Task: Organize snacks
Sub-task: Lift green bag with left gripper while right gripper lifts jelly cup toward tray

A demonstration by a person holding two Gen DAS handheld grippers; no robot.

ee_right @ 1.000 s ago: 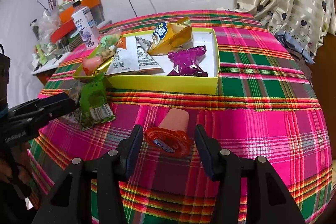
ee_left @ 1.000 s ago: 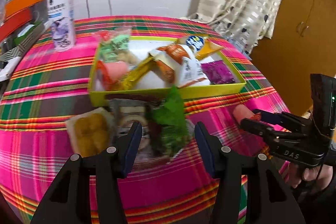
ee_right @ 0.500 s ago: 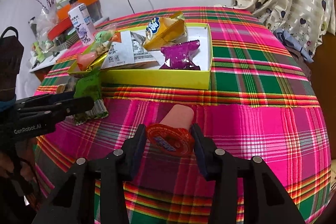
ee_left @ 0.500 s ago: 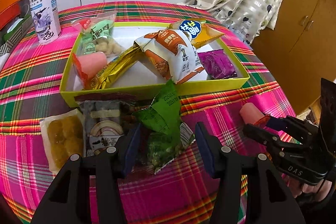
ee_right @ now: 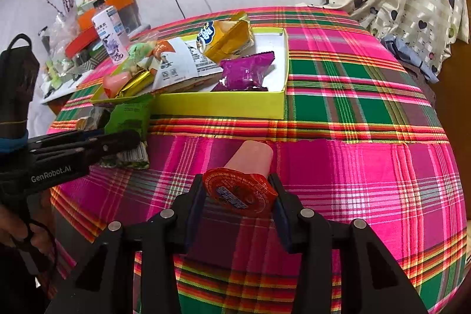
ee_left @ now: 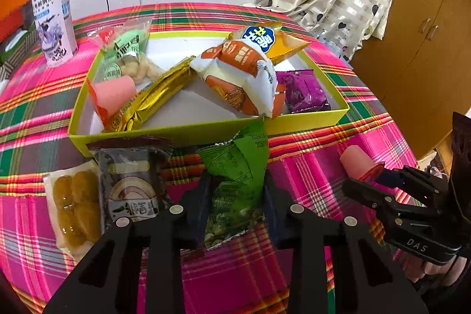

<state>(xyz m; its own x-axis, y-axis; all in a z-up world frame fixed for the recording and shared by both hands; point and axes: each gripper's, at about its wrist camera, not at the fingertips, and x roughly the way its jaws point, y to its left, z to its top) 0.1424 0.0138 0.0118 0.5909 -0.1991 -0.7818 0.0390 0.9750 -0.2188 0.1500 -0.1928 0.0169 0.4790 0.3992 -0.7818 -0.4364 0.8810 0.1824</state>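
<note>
Green pea packet [ee_left: 235, 184] is sitting right between the left gripper [ee_left: 235, 205] fingers, and the jaws are closing in on it. Both pads look like they're already touching the crinkly sides, so I'd call that one grabbed or as good as. Just left of those fingers lie a dark cake packet [ee_left: 129, 184] and a clear pack of yellow pastries [ee_left: 73, 205], both untouched for now.

Over on the other side, the right gripper [ee_right: 238, 199] is closing on a pink jelly cup [ee_right: 250, 167] lying on its side on the plaid tablecloth [ee_right: 368, 167]. The red foil lid faces back toward the camera and the lid rim sits between the two pads, touching both as far as I can tell.

Straight ahead of both grippers is the yellow tray [ee_left: 309, 122], already loaded with a purple packet, an orange and white bag, a gold bar and another pink cup.

So my read: this is the pick-up step for two leftover snacks at once. Next move would be lifting both clear of the cloth and carrying them forward over the tray's near wall. The packet is floppy, so it could sag or catch that wall, and the cup is only pinched at its lid rim, so it might swivel.
</note>
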